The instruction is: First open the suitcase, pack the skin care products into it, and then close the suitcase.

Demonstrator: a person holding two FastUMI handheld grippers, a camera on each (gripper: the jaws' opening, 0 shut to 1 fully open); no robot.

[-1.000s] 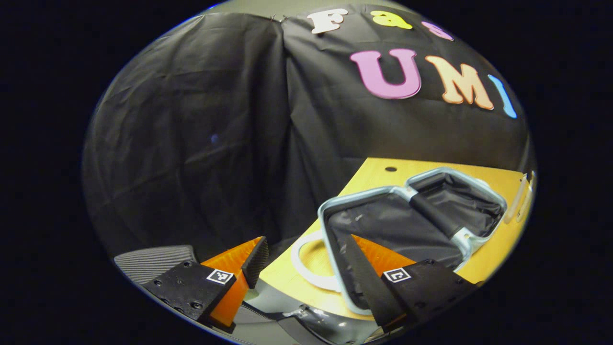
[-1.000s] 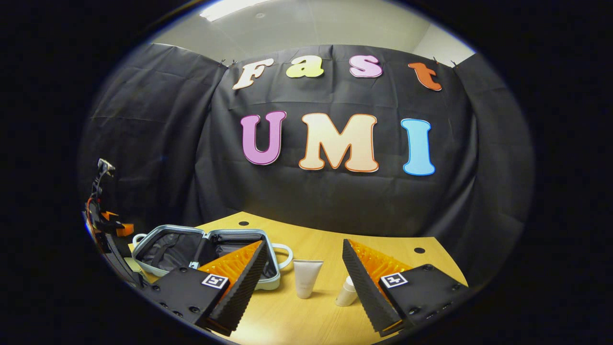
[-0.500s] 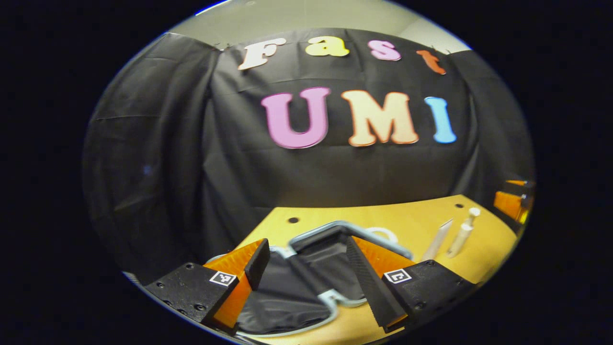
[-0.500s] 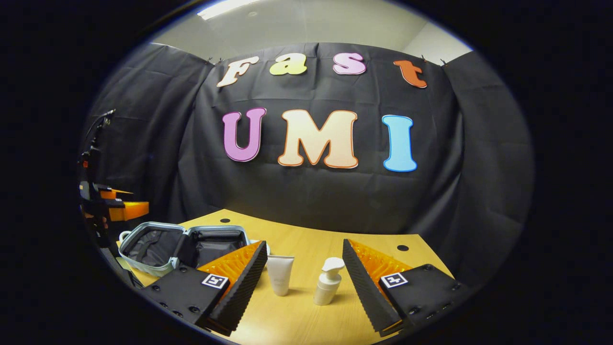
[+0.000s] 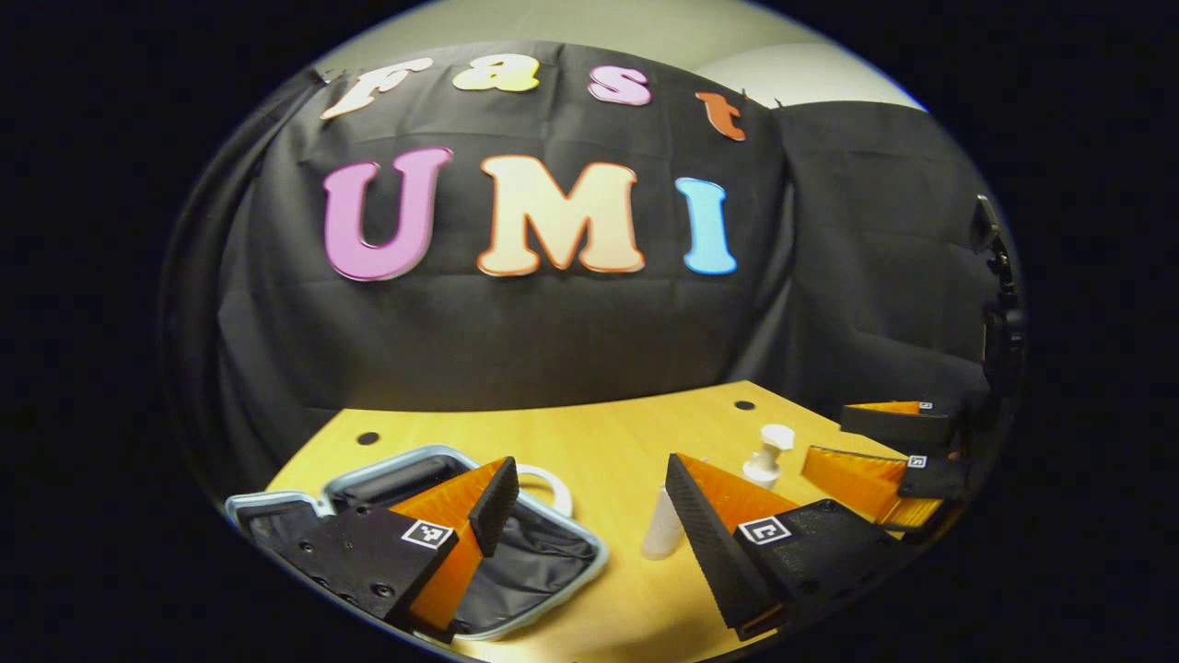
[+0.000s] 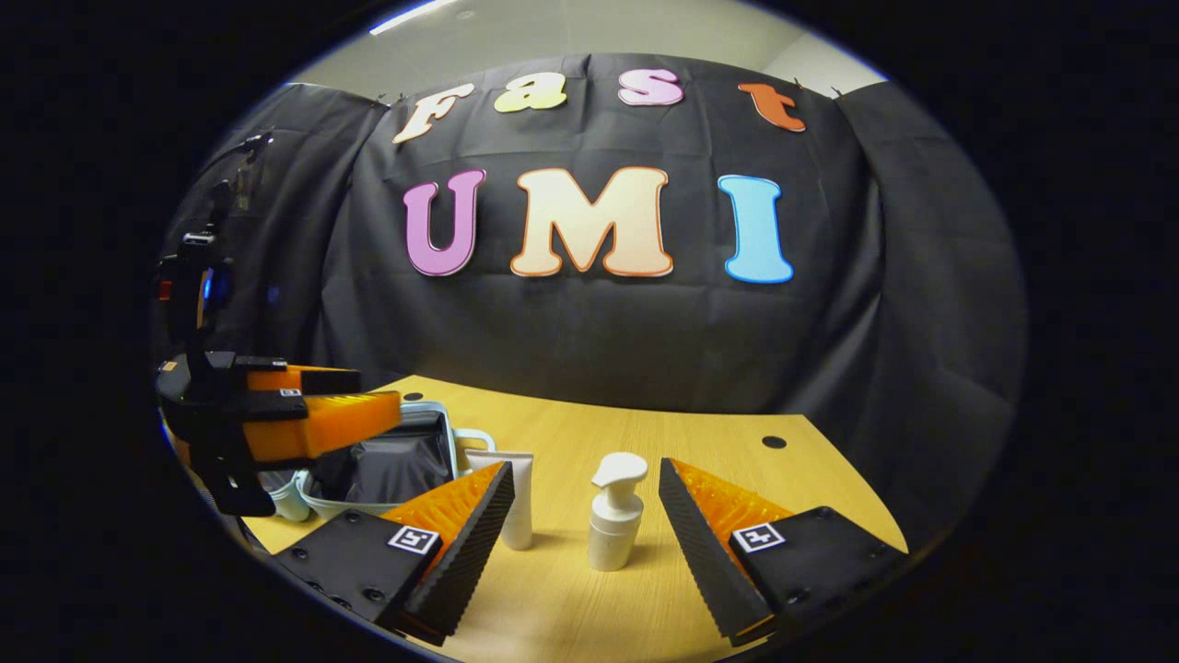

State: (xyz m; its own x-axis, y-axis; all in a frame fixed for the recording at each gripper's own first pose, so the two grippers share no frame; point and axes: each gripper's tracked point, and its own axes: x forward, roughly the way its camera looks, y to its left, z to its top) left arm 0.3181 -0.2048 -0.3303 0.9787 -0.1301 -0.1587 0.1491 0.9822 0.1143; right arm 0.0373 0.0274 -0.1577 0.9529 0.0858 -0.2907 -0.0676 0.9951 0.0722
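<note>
Both the left gripper (image 5: 585, 516) and right gripper (image 6: 585, 516) hung released, ridged fingers (image 6: 465, 543) flanking a smooth white pump bottle (image 6: 614, 516) and tube (image 6: 518, 497), beside the fabric-lined open suitcase (image 5: 543, 562).

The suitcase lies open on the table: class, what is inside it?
The suitcase shows dark lining and no products. The tube and pump bottle stand on the table beside it. The left gripper hides part of the inside.

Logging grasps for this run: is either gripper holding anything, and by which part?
Nothing is held. The left gripper and the right gripper are both open; the pump bottle stands untouched.
</note>
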